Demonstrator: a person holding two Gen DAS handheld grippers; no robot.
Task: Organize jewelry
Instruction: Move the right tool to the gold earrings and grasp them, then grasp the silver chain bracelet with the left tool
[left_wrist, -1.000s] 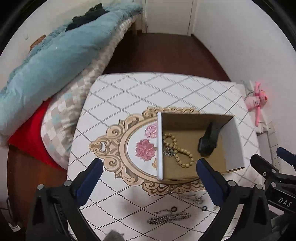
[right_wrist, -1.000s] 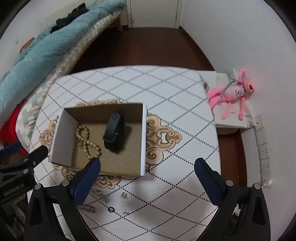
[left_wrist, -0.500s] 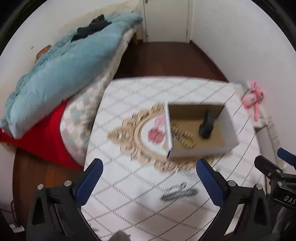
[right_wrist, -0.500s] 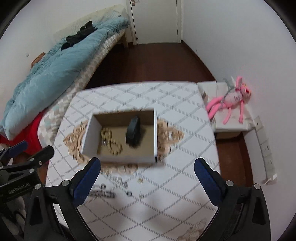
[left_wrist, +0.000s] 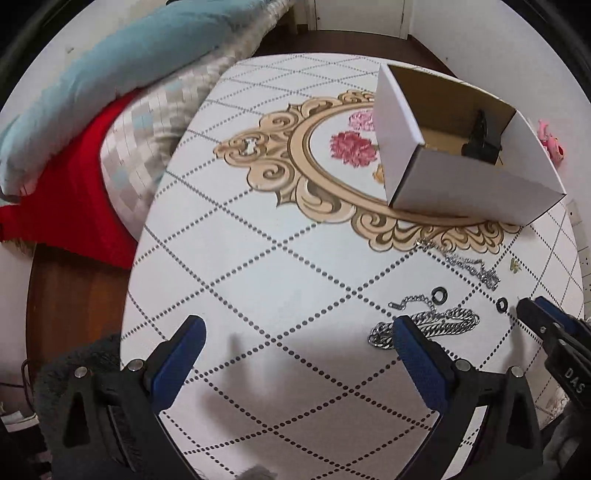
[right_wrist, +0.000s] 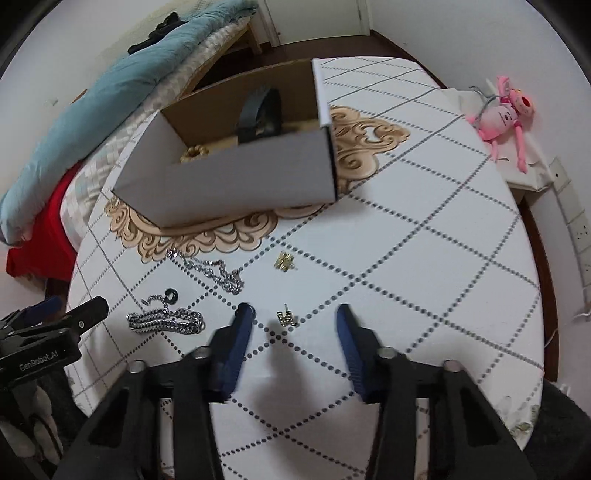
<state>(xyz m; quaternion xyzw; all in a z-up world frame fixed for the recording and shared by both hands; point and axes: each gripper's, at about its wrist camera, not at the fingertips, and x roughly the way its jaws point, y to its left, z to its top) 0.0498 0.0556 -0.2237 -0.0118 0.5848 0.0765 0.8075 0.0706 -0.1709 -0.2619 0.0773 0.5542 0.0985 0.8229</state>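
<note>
Earring (right_wrist: 286, 318): lying on table (right_wrist: 406, 258), just ahead of R gripper (right_wrist: 293, 314), between its closing jaws, pads not yet touching. L gripper (left_wrist: 295, 332) spread wide, empty, beside chain (left_wrist: 443, 323). Box (right_wrist: 236, 177) waiting beyond. Risk: tiny stud squirting sideways or slipping if pads closing off-centre.

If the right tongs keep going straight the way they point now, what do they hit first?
Most likely the small gold earring lying on the table, between the closing right tongs; nothing is gripped yet, and depth is unclear.
</note>
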